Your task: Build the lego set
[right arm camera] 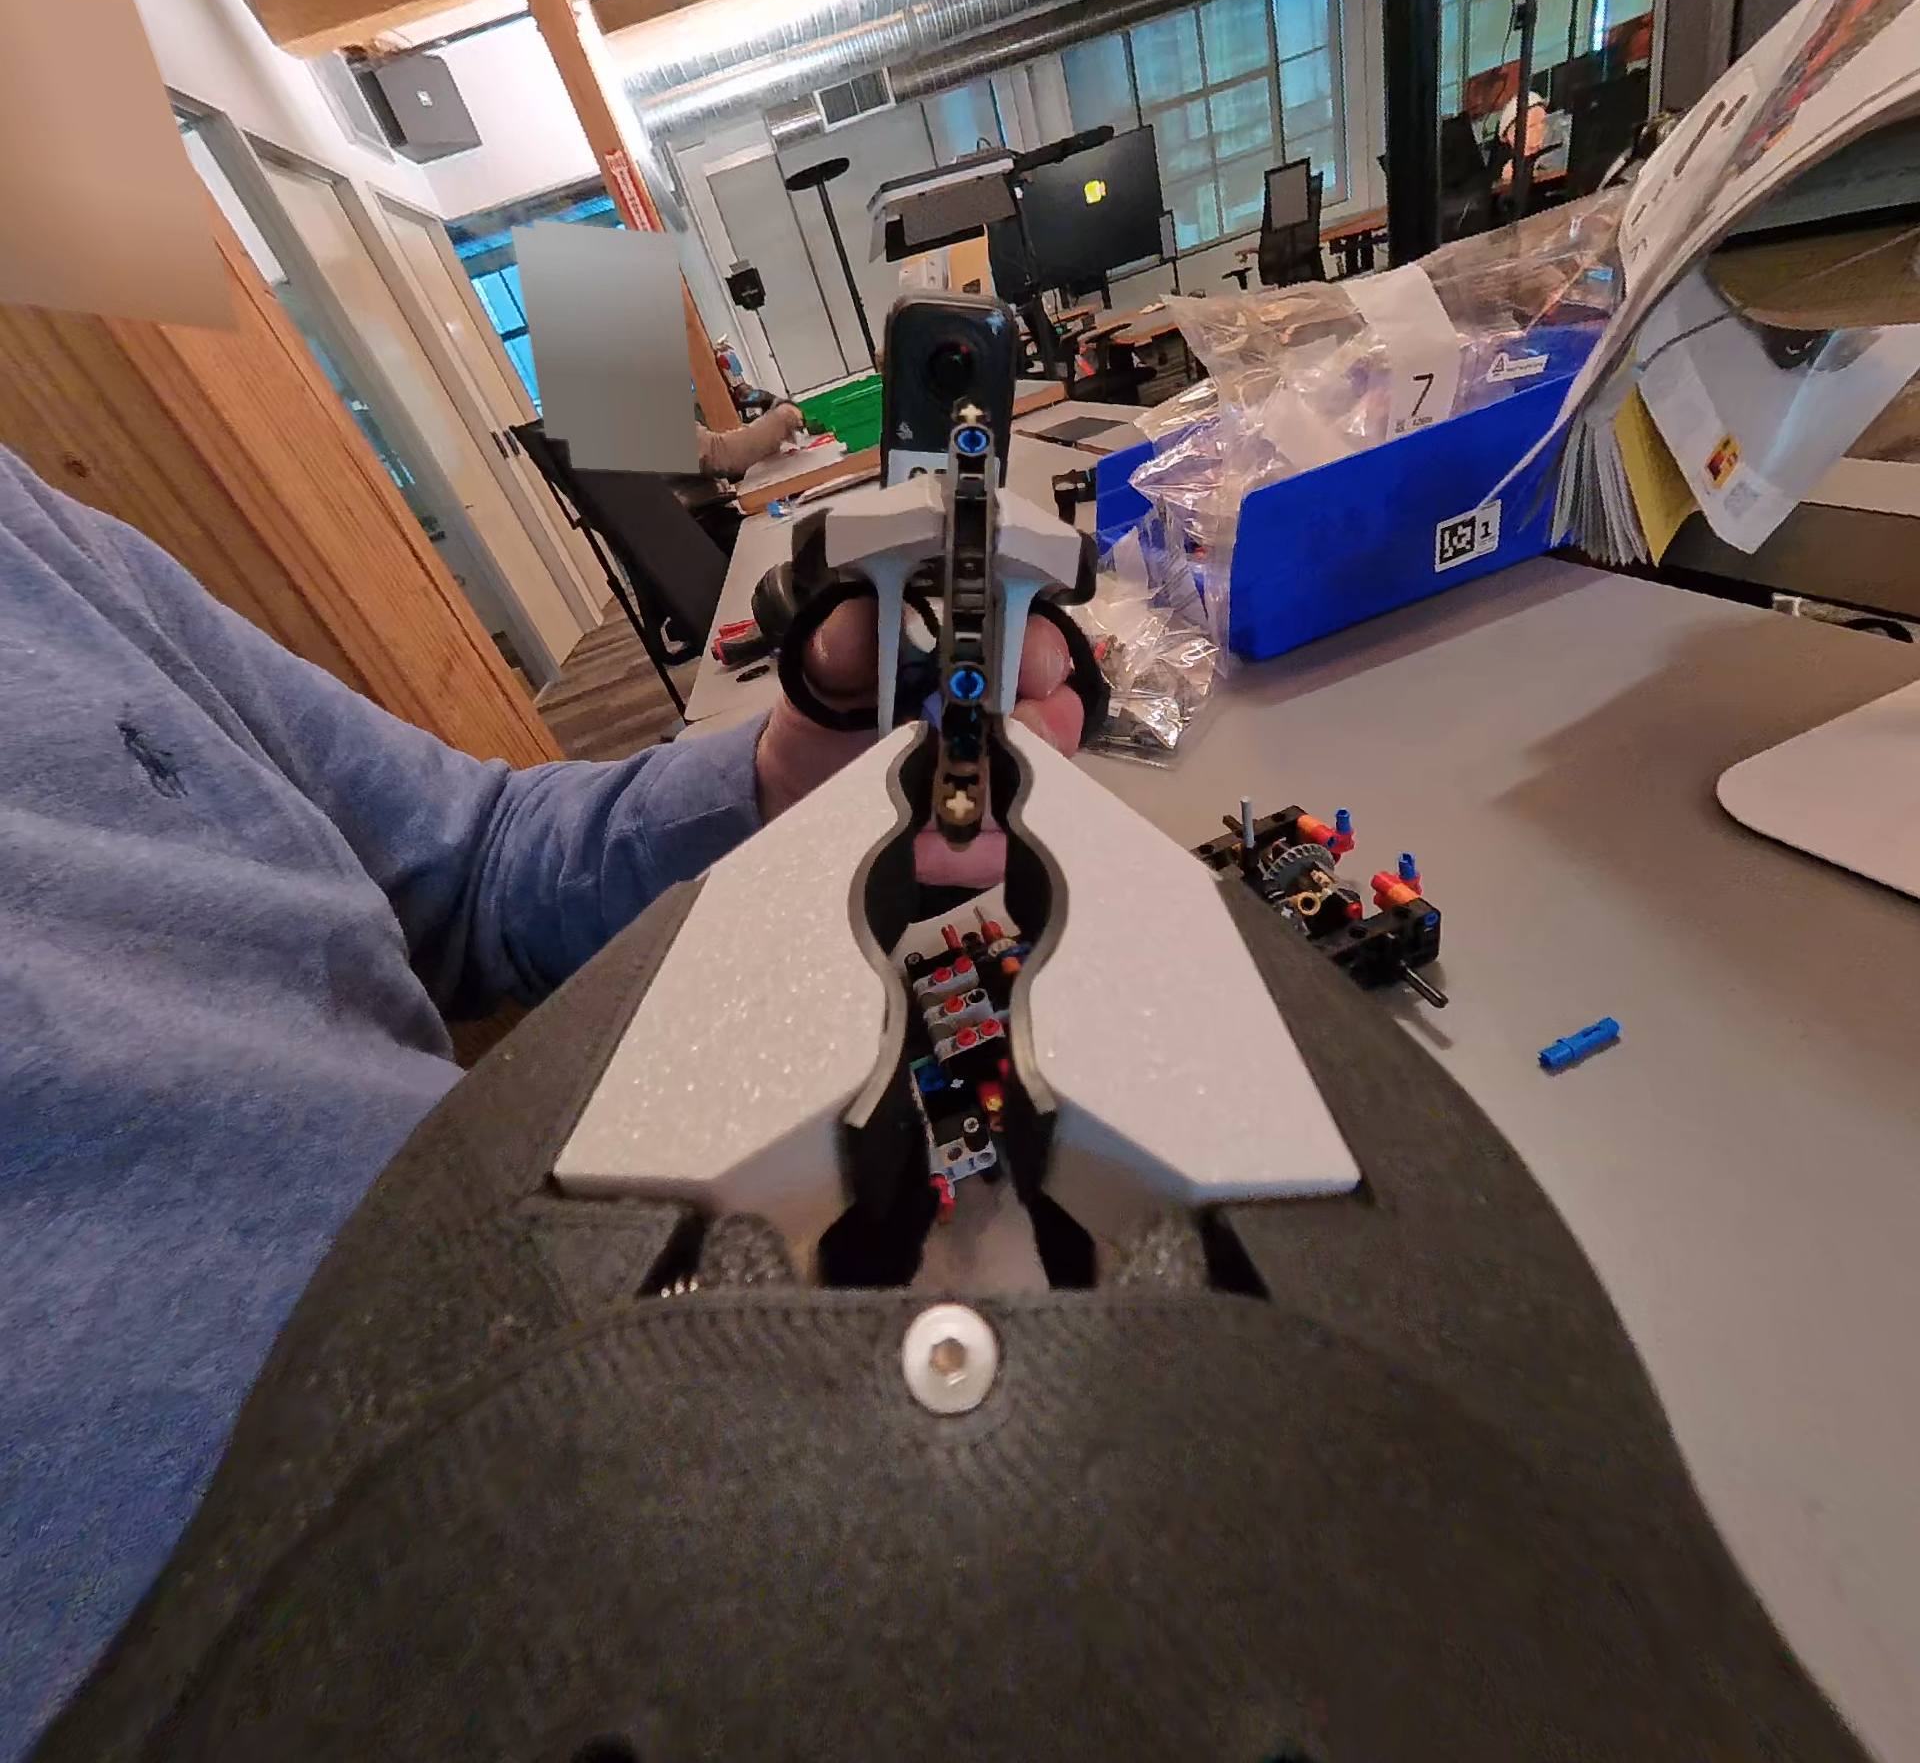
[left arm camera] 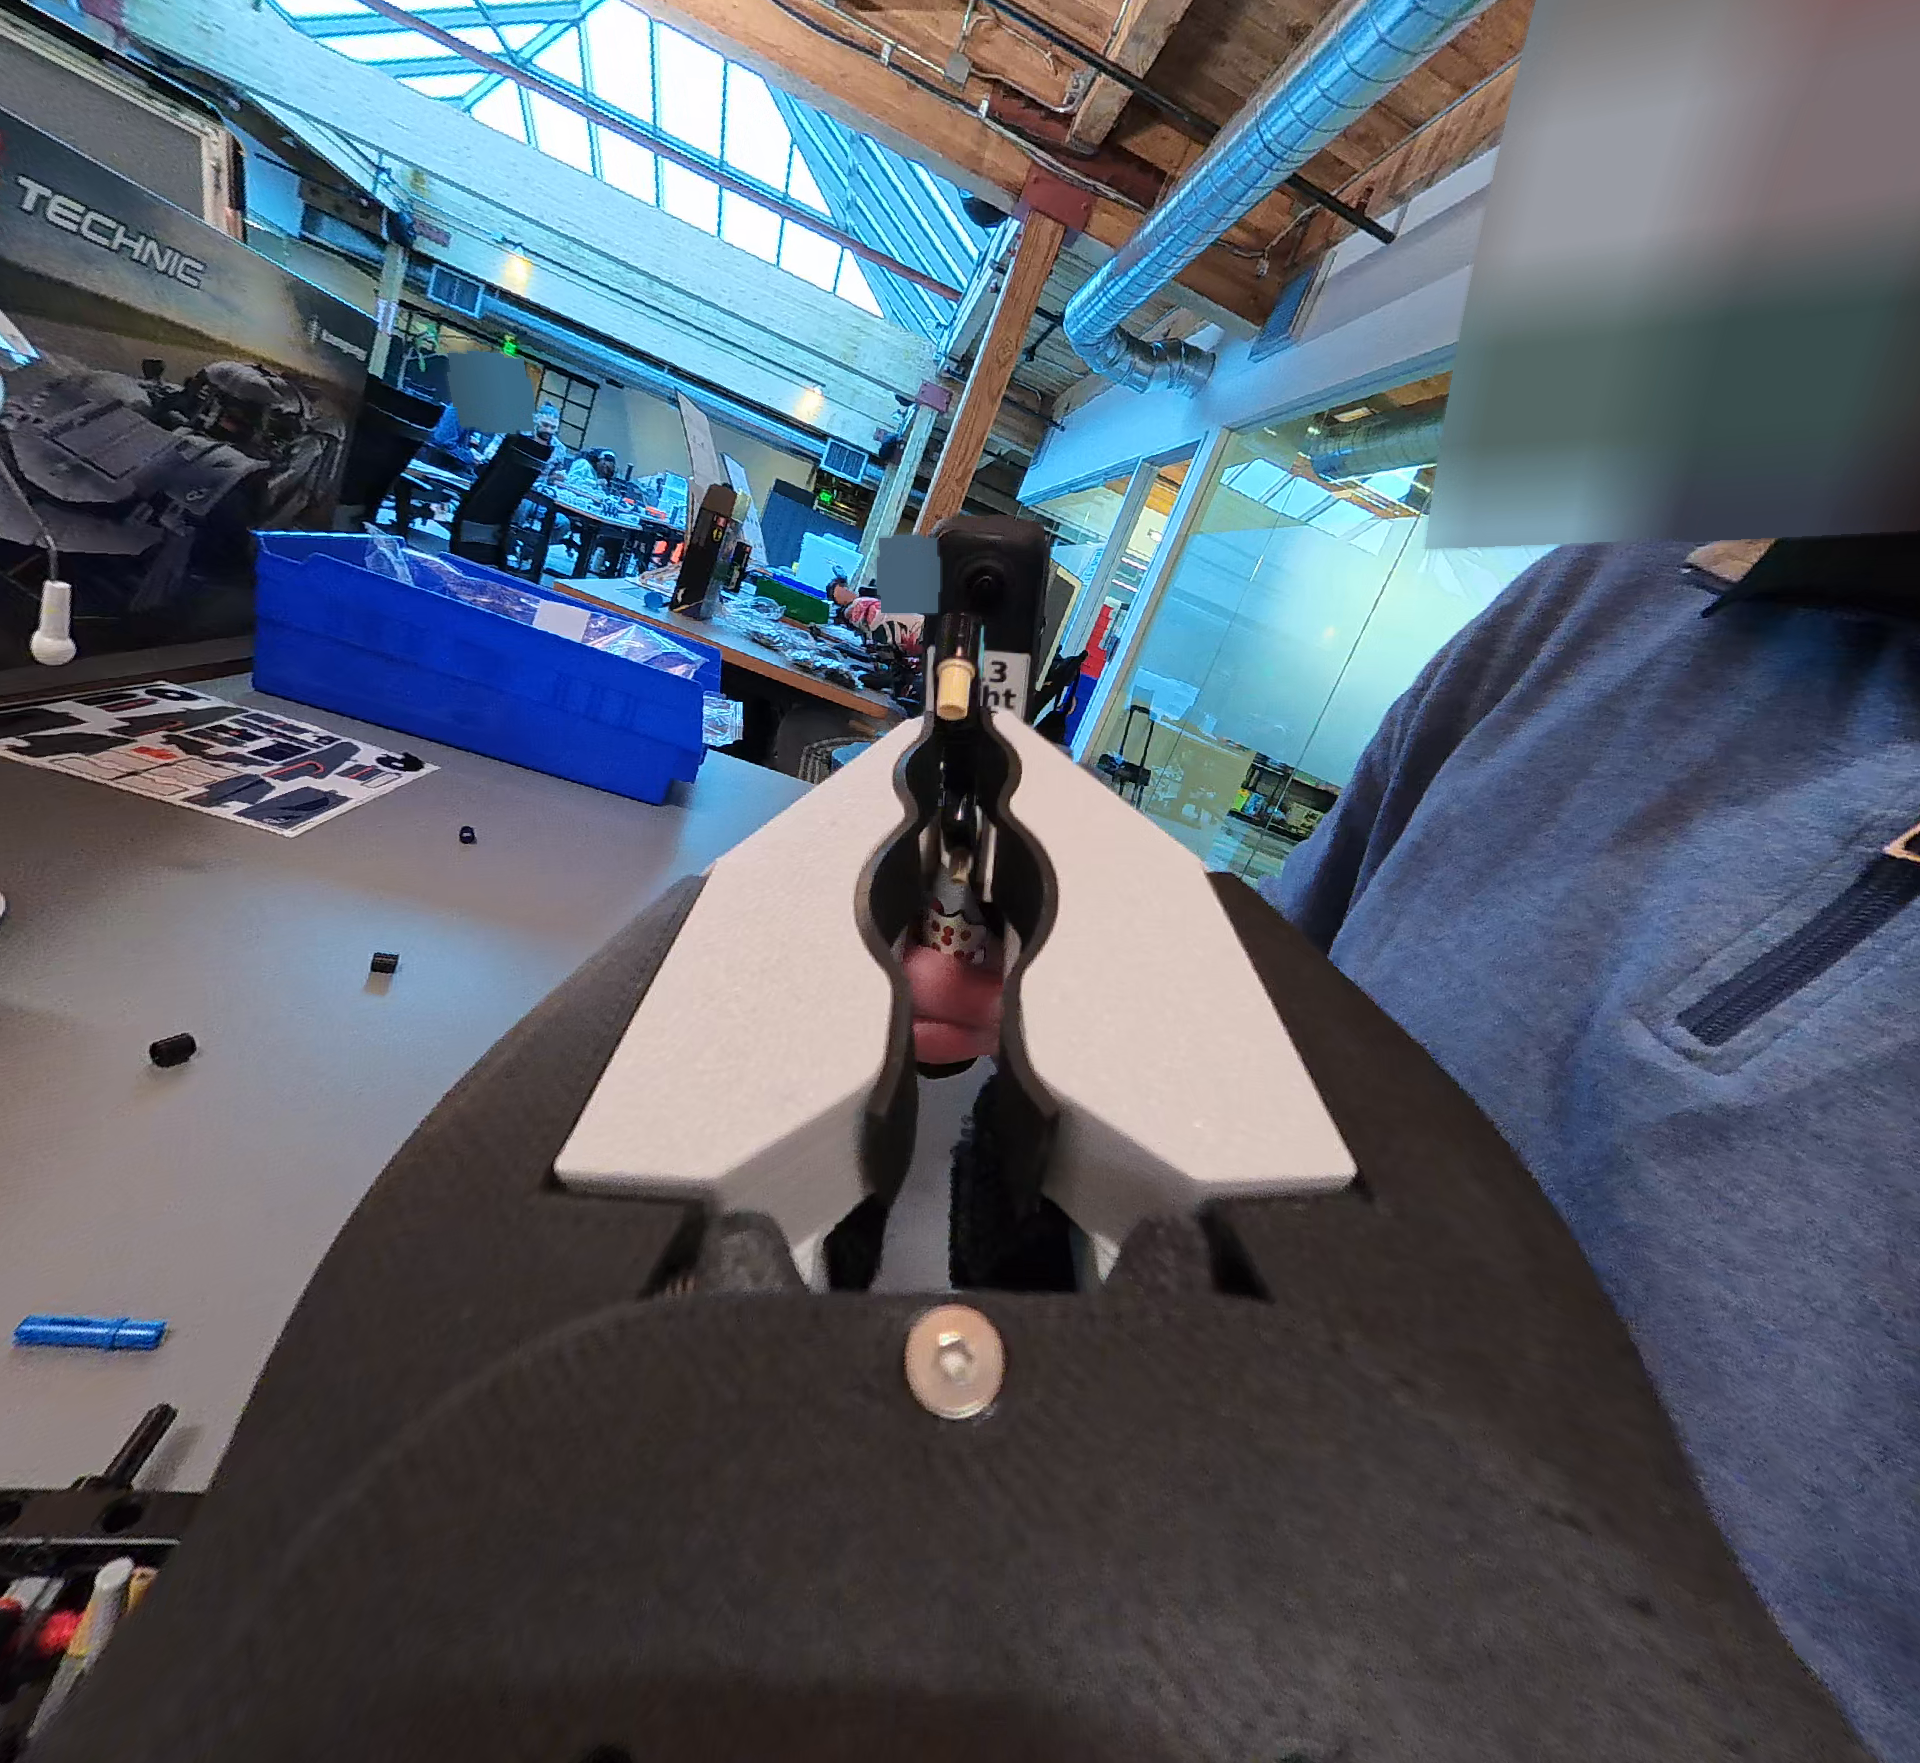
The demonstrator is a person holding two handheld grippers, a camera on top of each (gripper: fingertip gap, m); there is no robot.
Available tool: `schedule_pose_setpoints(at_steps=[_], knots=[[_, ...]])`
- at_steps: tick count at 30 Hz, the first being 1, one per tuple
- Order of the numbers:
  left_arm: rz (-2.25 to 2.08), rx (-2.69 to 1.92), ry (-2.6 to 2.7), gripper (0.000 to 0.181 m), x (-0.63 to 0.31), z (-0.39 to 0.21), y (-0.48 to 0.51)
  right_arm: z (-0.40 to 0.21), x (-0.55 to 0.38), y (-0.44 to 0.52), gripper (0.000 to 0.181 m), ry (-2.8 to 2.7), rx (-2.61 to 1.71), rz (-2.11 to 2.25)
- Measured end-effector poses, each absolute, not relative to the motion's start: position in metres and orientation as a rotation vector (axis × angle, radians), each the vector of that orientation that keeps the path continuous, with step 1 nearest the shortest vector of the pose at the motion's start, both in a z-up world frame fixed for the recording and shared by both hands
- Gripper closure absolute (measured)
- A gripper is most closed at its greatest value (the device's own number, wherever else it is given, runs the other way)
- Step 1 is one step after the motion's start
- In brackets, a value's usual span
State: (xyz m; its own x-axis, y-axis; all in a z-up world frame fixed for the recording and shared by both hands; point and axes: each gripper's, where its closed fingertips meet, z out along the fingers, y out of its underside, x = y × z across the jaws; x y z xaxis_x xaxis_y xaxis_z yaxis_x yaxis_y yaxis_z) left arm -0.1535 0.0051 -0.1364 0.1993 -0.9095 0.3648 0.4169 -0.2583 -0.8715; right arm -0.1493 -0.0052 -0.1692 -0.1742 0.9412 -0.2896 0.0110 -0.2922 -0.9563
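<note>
We seem to be mid-assembly, both grippers raised above the table (right arm camera: 1558,726): the right gripper (right arm camera: 961,778) and left gripper (right arm camera: 961,529) each pinch one black beam (right arm camera: 966,570), next needing careful alignment.

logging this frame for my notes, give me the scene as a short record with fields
left tongs: shut on black beam, held up off the table
right tongs: shut on the lower end of the same black beam
beam details: blue pins in two holes, tan axle pin at one end
table: grey
on table: partial build, loose blue pin, small black pieces, sticker sheet
storage: blue bin with clear plastic bags
person: blue sleeve
</note>
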Motion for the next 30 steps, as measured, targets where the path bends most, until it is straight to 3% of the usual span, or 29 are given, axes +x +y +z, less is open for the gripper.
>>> schedule_pose_setpoints(at_steps=[15, 25, 30], knots=[[-1.360, -1.258, 0.553, 0.178, -0.161, -0.137, 0.004, -0.163, -0.152, 0.001, 0.156, -1.149, -1.366, 1.440], [-1.387, -1.274, 0.612, 0.178, -0.142, -0.143, -0.005, -0.155, -0.151, -0.005, 0.176, -1.169, -1.333, 1.387], [-1.405, -1.268, 0.606, 0.178, -0.141, -0.143, -0.005, -0.151, -0.149, -0.006, 0.177, -1.185, -1.314, 1.352]])
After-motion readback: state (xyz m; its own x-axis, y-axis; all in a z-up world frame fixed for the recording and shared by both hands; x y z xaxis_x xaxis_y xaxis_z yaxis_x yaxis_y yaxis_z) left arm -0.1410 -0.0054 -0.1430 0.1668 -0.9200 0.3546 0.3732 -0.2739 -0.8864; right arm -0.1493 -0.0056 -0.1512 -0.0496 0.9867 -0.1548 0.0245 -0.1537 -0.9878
